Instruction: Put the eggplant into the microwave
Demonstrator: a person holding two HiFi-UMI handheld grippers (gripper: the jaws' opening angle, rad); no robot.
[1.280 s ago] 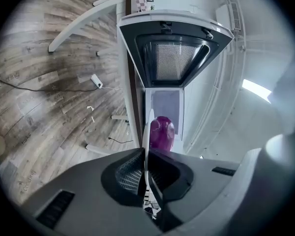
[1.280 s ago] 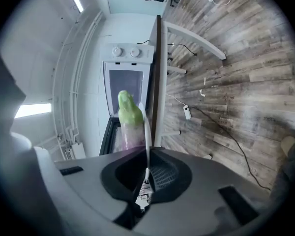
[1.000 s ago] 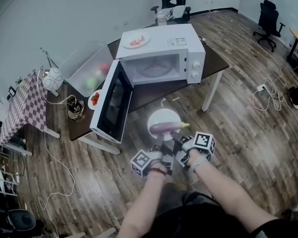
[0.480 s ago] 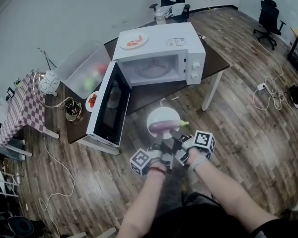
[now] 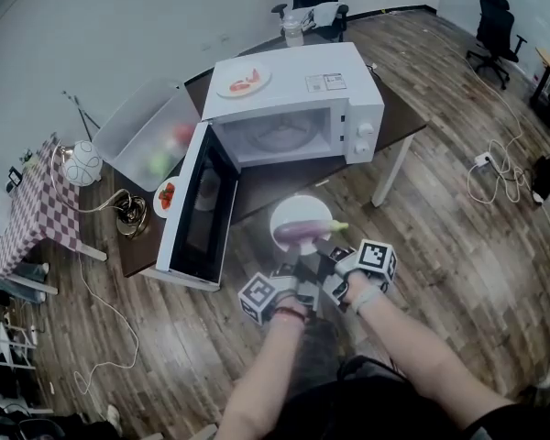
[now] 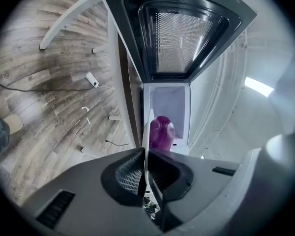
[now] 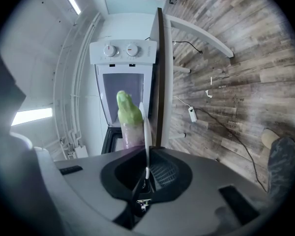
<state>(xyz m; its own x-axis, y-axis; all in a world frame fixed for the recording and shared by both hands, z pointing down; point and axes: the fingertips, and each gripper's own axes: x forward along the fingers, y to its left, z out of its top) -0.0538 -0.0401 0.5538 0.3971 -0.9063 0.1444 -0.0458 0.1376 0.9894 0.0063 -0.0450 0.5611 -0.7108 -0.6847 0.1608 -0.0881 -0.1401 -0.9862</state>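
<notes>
Our left claw [image 6: 145,165] and right claw [image 7: 146,167] are each clamped on the rim of a white plate [image 5: 299,210] carrying the eggplant [image 5: 302,234]. We hold it in the air off the front edge of the worktop [image 5: 396,110], facing the microwave [image 5: 293,94], its door [image 5: 198,205] open.

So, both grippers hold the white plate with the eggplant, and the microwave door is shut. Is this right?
Not quite: the microwave door is open, as the head view shows. The left gripper and right gripper do hold the white plate with the eggplant.
</notes>
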